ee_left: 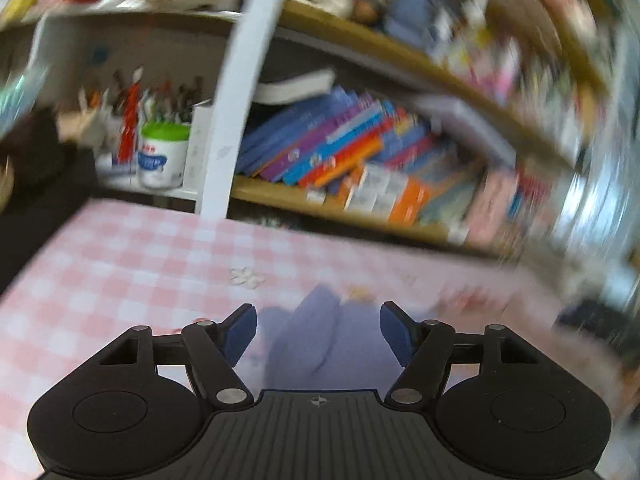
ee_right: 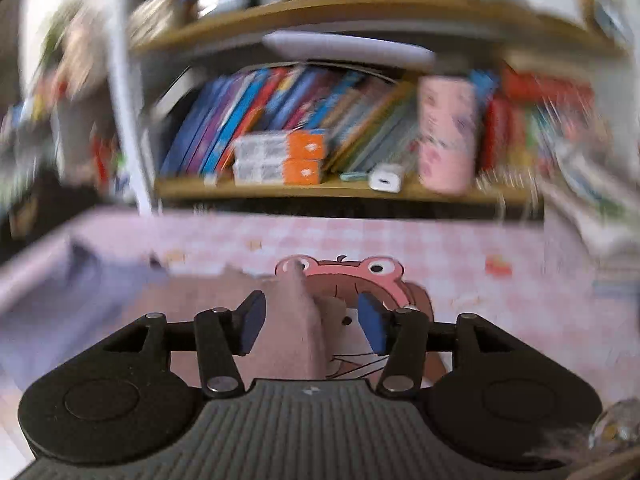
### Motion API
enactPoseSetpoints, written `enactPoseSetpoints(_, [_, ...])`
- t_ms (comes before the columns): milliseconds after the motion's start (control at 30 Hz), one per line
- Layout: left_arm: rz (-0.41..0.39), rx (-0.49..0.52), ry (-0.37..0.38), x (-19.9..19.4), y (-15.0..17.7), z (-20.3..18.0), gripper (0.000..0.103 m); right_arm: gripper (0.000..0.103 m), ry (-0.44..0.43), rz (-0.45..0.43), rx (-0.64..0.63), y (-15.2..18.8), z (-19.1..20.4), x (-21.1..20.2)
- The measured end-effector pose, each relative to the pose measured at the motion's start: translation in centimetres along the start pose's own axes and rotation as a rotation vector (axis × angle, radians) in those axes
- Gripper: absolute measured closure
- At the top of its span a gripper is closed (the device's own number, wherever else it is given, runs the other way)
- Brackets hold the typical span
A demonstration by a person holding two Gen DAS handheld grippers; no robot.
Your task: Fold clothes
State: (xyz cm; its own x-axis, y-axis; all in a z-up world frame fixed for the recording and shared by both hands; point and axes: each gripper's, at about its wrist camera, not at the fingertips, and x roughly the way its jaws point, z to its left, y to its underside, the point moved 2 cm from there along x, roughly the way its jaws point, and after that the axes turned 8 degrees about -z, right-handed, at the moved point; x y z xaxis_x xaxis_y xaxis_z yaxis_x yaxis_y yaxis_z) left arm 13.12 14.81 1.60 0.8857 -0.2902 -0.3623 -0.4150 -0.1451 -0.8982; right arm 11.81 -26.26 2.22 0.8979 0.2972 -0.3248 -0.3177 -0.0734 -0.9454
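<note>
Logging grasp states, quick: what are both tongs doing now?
Left tongs: open, over the lilac garment.
Right tongs: open, pink fabric fold between the jaws, ungripped.

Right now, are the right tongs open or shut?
Open: the right tongs have blue pads standing apart, with a raised pinkish cloth fold between them.

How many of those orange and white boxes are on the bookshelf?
2, seen from the right wrist: the upper box lies stacked on the lower box, in front of the leaning books. Blur may hide others.

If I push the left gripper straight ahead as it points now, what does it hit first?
Probably the lavender garment lying between the open fingers of the left gripper, on the pink checked tablecloth. Blur makes depth uncertain.
</note>
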Motion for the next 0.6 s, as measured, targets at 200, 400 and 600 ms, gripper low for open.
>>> enactPoseSetpoints(200, [0.049,0.111,-0.083,2.3,0.4,-0.7,0.051,0.057,0.030,0.068,-0.089,1.2,0.9,3.4])
enactPoseSetpoints(400, [0.062,0.015,-0.038,2.9,0.5,1.0,0.098,0.097,0.013,0.088,0.046,1.6,-1.0,4.4])
enactPoseSetpoints(600, [0.017,-0.006,0.008,1.9,0.0,0.8,0.097,0.098,-0.043,-0.029,0.294,0.6,-3.7,1.0])
